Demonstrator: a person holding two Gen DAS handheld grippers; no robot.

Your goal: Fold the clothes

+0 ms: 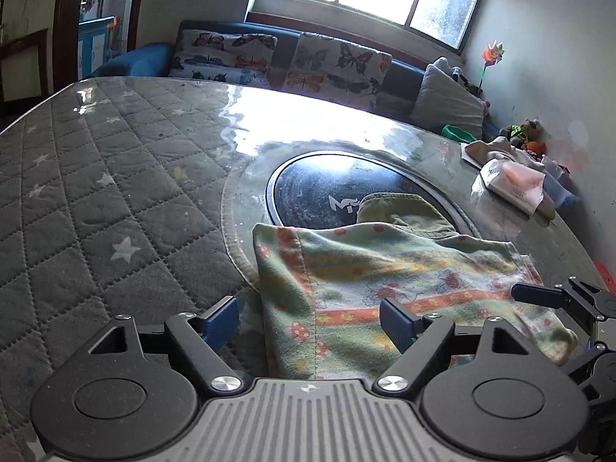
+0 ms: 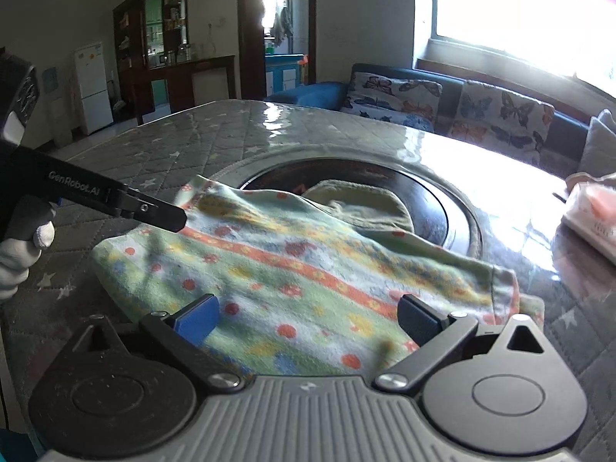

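Flowered green garment (image 2: pixel 308 269) rumpled on the tabletop (image 1: pixel 96 192)
Left tool (image 1: pixel 310 321) and right tool (image 2: pixel 308 317) both gape wide over it, gripping nothing.

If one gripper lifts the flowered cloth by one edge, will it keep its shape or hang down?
The flowered cloth already lies in soft folds, so it would probably droop. It looks thin, likely light. The glossy table cover beneath may let it slide when pushed.

Left gripper (image 1: pixel 310 317) jaws wide apart; right gripper (image 2: pixel 308 317) likewise, low
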